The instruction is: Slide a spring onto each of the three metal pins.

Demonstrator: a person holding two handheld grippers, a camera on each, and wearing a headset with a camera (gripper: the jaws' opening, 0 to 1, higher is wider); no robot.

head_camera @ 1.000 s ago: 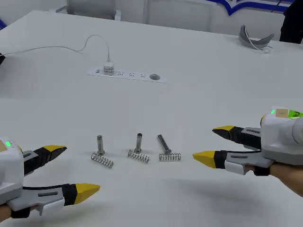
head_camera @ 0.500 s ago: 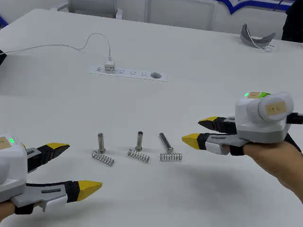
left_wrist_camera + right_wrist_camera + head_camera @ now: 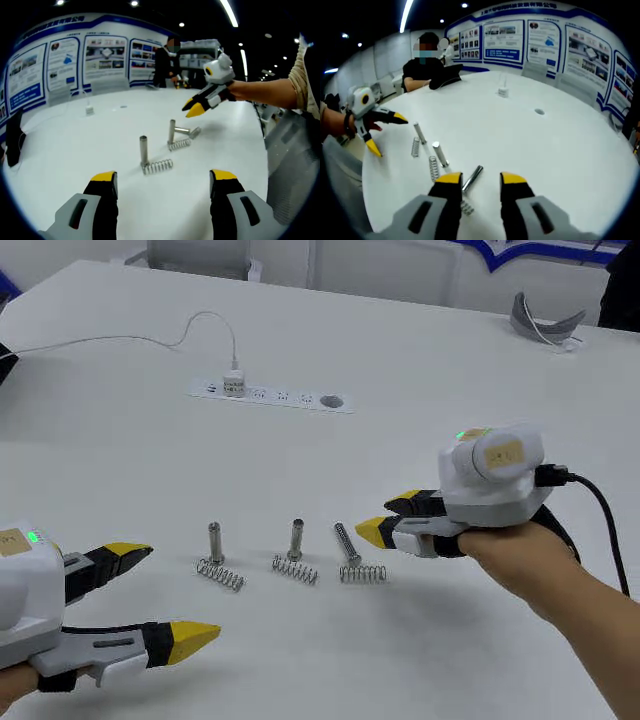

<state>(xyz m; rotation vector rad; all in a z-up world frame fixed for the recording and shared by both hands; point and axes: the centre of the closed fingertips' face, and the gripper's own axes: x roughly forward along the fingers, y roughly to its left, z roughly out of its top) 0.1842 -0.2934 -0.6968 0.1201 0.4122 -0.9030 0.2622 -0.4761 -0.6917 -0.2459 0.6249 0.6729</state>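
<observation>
Head view looks down on the table (image 3: 450, 390); low, opposed gripper views share the pins (image 3: 296, 538).

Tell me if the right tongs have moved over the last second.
Yes. Measured against the rightmost metal pin, the right tongs have slid left toward it, and their tips now sit close beside it.

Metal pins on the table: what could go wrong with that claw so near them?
The rightmost silver metal pin lies on its side just ahead of the open right claw; being round, it may roll if nudged. The middle silver pin and left silver pin stand upright unsupported, so a bump could topple them. The thin coiled wire spring nearest the claw might flick out of a pinch.
</observation>
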